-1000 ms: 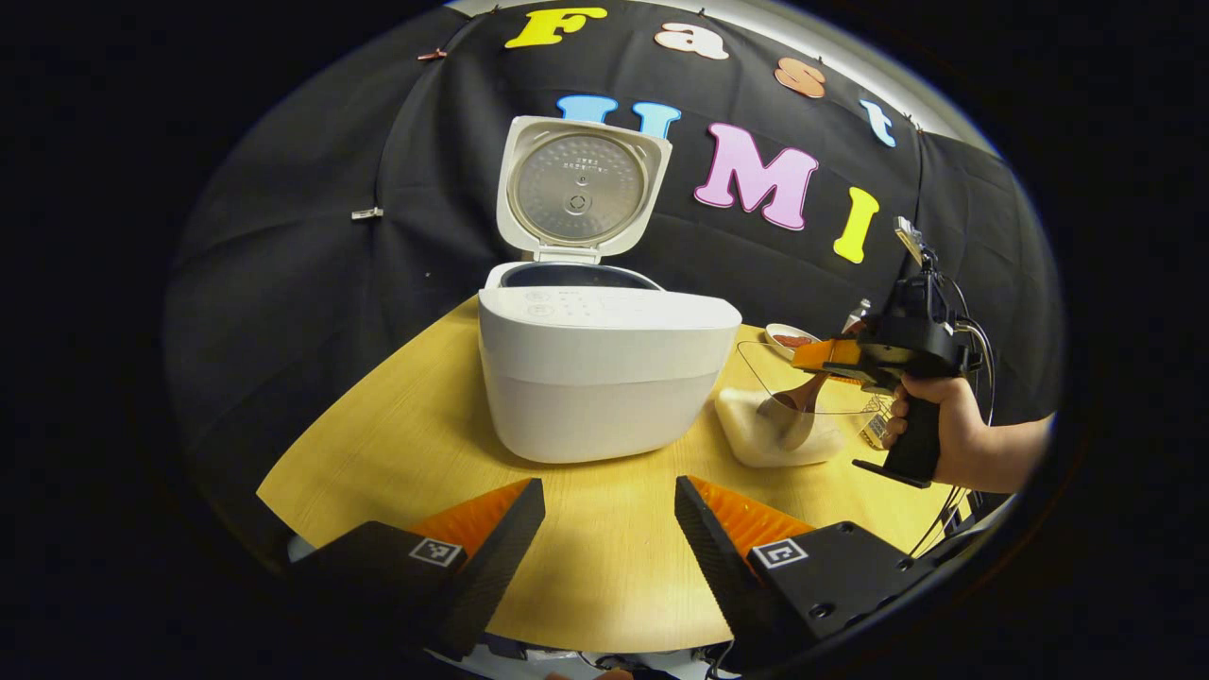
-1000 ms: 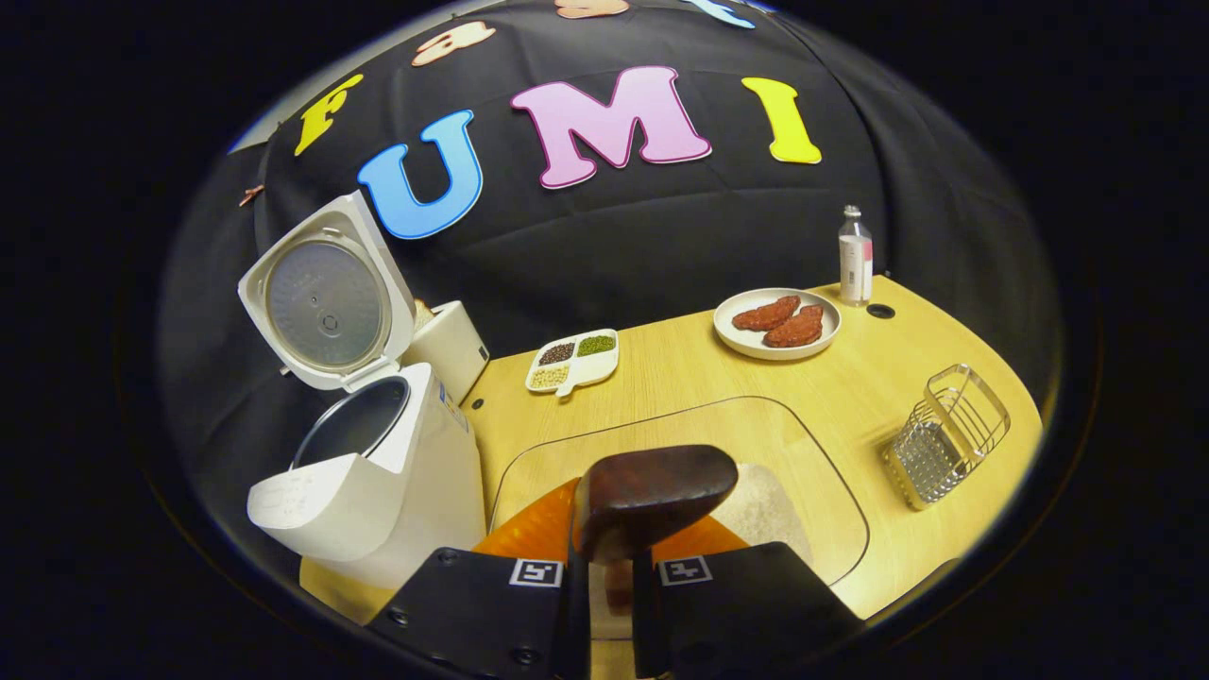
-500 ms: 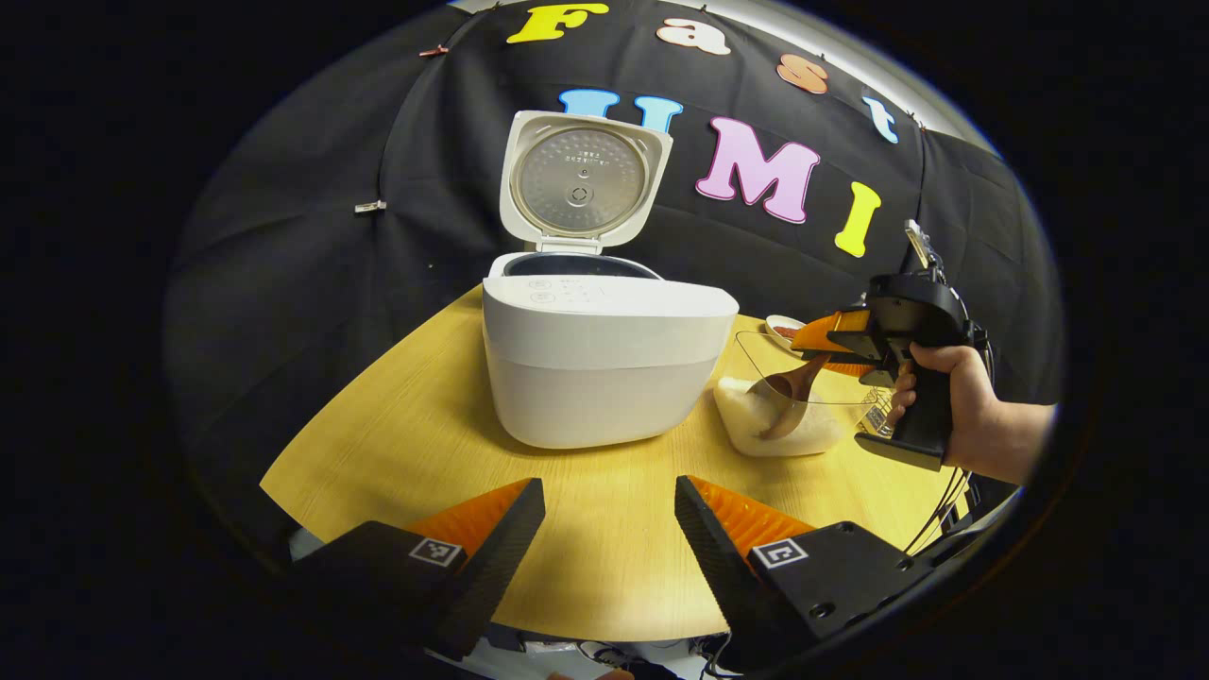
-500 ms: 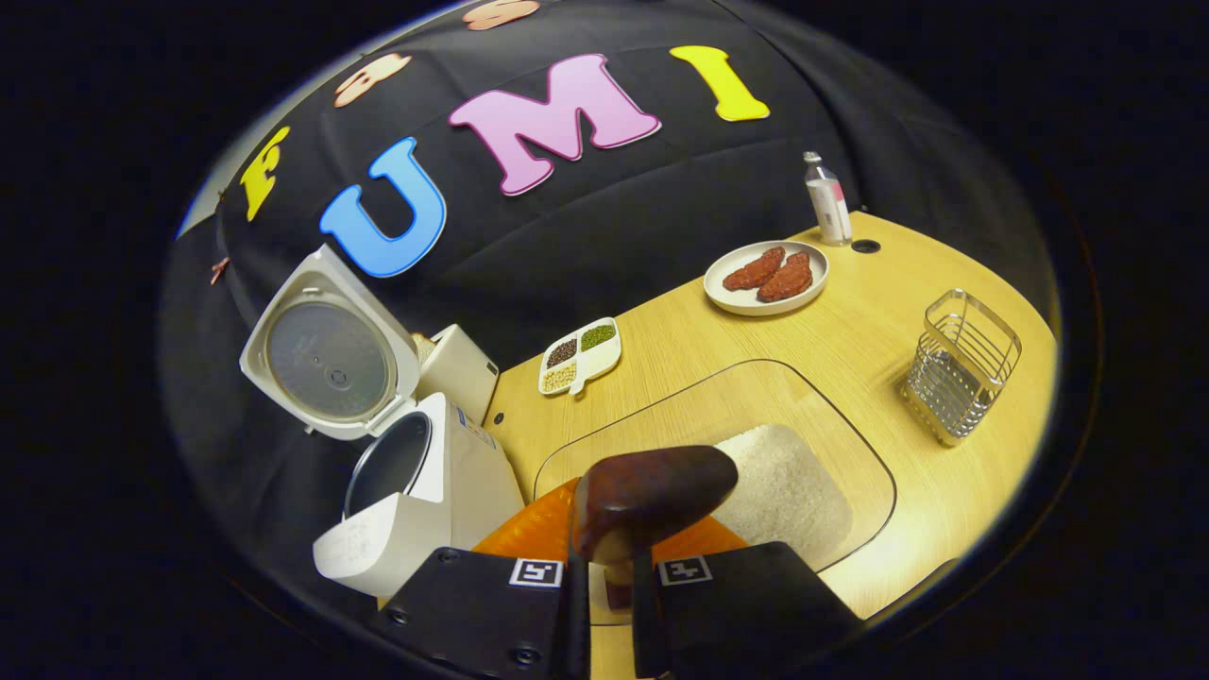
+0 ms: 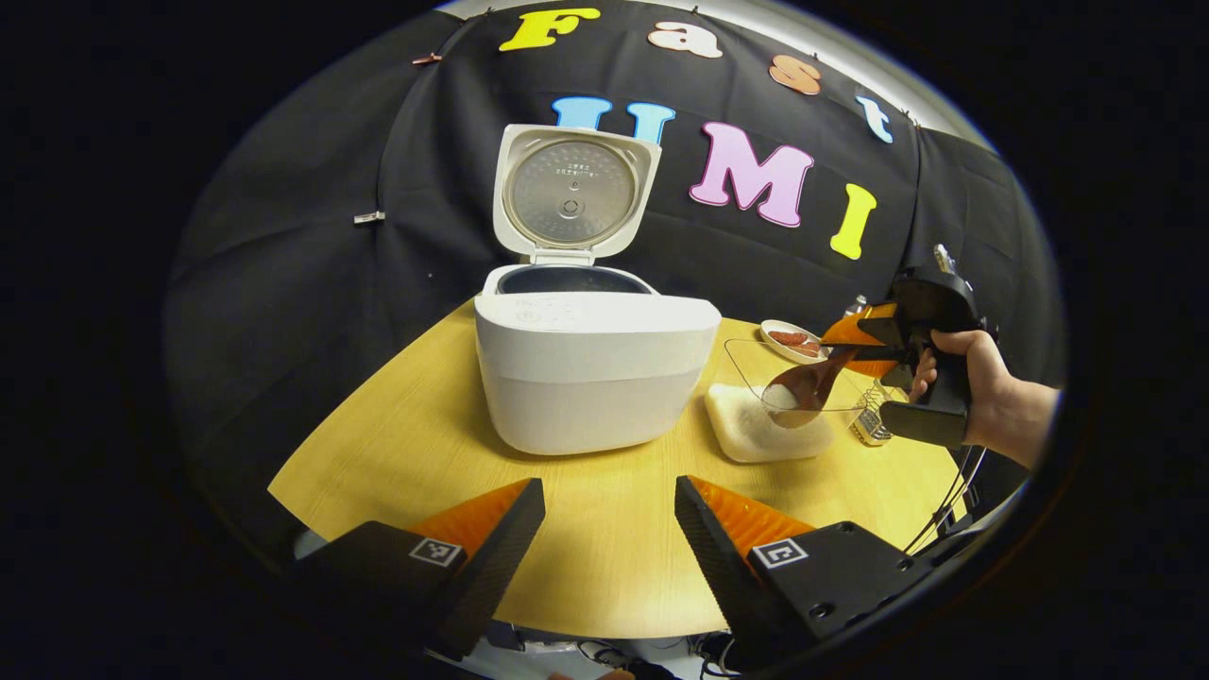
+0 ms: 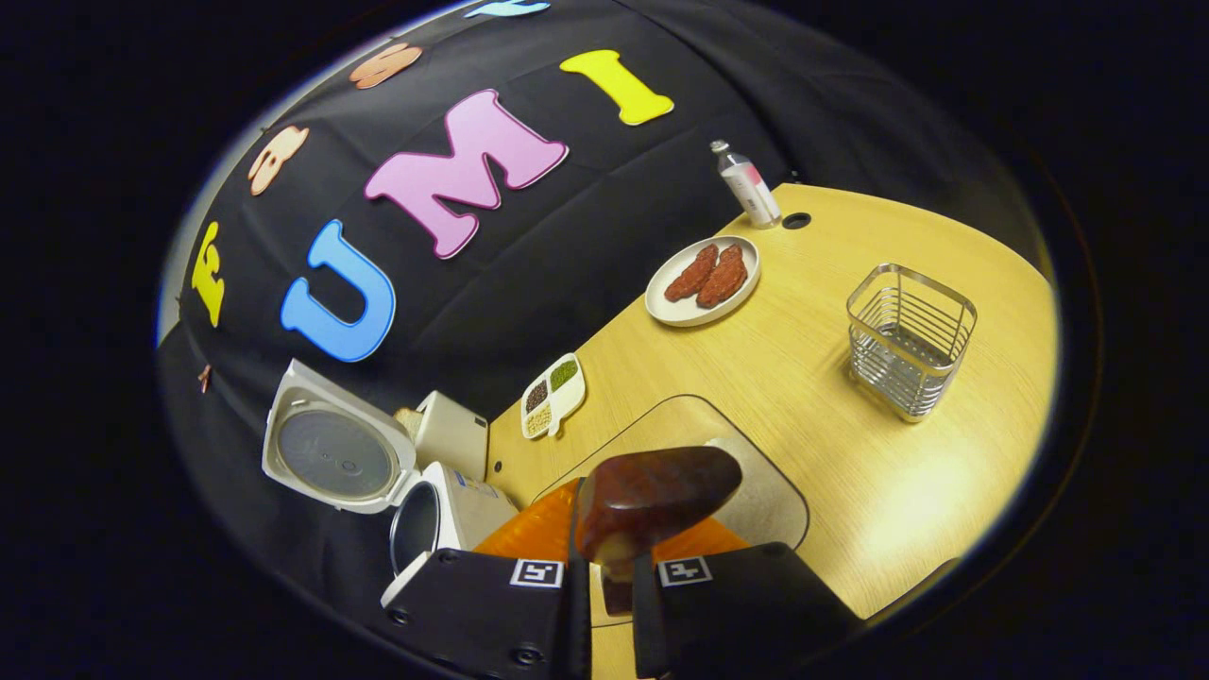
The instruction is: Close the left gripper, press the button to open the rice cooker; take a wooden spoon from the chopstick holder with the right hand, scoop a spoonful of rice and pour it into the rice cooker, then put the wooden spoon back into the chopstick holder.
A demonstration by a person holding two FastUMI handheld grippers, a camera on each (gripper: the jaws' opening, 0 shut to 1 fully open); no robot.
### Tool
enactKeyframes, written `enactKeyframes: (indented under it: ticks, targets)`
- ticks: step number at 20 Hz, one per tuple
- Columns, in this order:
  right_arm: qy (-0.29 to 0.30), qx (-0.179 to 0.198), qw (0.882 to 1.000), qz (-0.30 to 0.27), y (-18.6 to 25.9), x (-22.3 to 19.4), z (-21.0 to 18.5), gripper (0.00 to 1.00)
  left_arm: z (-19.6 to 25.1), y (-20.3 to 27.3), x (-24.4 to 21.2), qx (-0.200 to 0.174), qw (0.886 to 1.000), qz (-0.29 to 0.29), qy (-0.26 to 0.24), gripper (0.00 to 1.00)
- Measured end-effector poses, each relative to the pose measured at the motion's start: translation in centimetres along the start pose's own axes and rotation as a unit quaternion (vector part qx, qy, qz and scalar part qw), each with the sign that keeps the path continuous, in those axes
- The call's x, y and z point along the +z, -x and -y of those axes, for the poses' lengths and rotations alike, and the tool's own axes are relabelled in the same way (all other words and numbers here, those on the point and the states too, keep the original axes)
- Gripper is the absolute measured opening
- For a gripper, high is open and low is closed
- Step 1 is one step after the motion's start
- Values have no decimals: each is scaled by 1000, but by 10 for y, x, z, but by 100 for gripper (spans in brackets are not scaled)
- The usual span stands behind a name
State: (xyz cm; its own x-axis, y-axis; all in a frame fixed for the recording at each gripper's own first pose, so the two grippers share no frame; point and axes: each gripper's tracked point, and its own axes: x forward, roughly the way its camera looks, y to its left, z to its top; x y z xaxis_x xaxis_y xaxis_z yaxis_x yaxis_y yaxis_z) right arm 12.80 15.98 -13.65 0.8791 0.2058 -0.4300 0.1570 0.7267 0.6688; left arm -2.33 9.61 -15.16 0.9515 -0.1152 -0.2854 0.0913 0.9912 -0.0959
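The white rice cooker (image 5: pixel 593 366) stands on the table with its lid (image 5: pixel 568 194) raised upright. Right of it sits a clear container with white rice (image 5: pixel 765 430). My right gripper (image 5: pixel 855 345) is shut on a dark wooden spoon (image 5: pixel 803 387), whose bowl carries some rice just above the container. In the right gripper view the spoon (image 6: pixel 652 491) sticks out between my right gripper (image 6: pixel 609 576) fingers, with the cooker (image 6: pixel 430 515) at lower left. My left gripper (image 5: pixel 609 519) hangs open over the table's near edge, holding nothing. The wire chopstick holder (image 6: pixel 911 340) stands at the right.
A plate with two reddish pieces (image 6: pixel 704 280), a small bottle (image 6: pixel 749 184) and a divided dish of beans (image 6: pixel 553 395) sit toward the back wall. A cream box (image 6: pixel 449 434) stands behind the cooker. A hand (image 5: pixel 982 401) holds the right gripper's handle.
The right gripper has tilted and lifted; the spoon's bowl came up out of the rice with a load on it. The left gripper has stayed open and nearly still.
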Motion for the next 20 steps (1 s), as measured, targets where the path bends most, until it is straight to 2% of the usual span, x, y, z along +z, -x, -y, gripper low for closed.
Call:
enactKeyframes:
  ticks: [5,8,11,16,20]
  targets:
    - [-46,-2,999,16,12,37,3,22,10,2,3,-6,1000,3,5,96]
    - [-79,2,997,15,17,52,-4,22,15,4,7,-14,1000,10,-9,96]
    - [-85,10,996,26,22,70,-18,22,14,6,12,-14,1000,17,-16,96]
    - [-145,54,988,25,25,91,-72,22,12,11,14,-18,999,24,-23,96]
    - [-155,83,984,16,25,90,-117,22,2,19,19,-14,999,28,-15,96]
